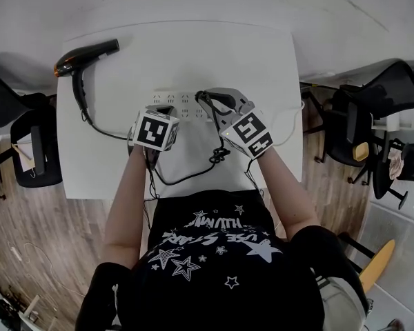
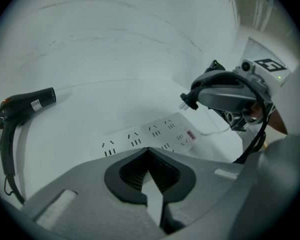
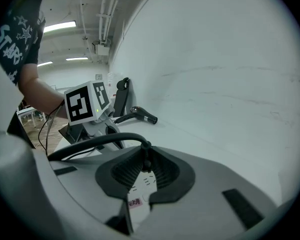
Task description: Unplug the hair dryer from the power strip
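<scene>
Black plug pinched between the tips of the right claw. Its metal prongs are bare and held clear above the white power strip, seated in no socket. From the plug the black cable arcs off to the left in the right gripper view. Through the gap behind the tips shows a stretch of the strip with its red-marked switch.

Left claw: tips drawn together, nothing seen between them, pointed steeply down at the near edge of the strip's left end. Whether the tips bear on the strip cannot be told. The left marker cube and right marker cube face upward in the head view.

The strip lies flat near the middle of the white tabletop, its long side running left to right. A white lead leaves its right end.

The hair dryer, black with an orange glint at its rear, lies on its side at the far left corner of the tabletop, well apart from the strip. Its barrel points right and its handle points toward the person. Its cable runs from the handle across the tabletop past the left claw, loops near the front edge and rises to the plug.

Black office chairs stand at both sides on a wood floor.
</scene>
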`<control>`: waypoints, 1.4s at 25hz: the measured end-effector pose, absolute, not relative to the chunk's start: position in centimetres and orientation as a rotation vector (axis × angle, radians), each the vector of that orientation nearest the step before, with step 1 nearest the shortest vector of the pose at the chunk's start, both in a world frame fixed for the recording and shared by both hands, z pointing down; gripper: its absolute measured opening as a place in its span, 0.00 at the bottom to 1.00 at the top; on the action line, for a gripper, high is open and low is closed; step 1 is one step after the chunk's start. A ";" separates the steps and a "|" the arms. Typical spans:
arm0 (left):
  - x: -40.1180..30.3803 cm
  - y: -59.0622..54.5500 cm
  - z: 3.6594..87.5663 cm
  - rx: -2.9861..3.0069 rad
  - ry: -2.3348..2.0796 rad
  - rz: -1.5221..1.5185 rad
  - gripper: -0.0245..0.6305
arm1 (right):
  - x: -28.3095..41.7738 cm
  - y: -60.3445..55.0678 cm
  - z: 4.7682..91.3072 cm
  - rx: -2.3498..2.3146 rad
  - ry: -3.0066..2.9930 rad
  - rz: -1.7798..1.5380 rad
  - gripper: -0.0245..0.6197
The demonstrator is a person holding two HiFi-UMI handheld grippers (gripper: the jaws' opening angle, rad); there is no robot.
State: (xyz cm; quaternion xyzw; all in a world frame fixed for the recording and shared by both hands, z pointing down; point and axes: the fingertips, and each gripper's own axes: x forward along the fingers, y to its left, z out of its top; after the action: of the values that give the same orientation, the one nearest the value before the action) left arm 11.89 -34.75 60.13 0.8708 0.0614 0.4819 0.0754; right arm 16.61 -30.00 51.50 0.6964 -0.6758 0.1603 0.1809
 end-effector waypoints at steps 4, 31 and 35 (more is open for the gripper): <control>11.7 -34.6 60.0 2.625 0.192 1.422 0.05 | 16.0 -29.1 51.0 1.979 -1.873 0.451 0.13; 10.9 -34.9 59.7 2.608 0.024 1.291 0.05 | 14.0 -27.3 49.4 1.976 -1.815 0.452 0.13; 9.8 -34.6 59.1 2.618 -0.072 1.302 0.05 | 13.9 -26.4 48.9 1.925 -1.879 0.424 0.13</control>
State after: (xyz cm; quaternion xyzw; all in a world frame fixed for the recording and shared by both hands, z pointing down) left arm 9.77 -34.61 59.11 0.8899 -0.0243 0.4425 0.1084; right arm 13.87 -26.42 48.86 0.6916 -0.6749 0.1523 0.2075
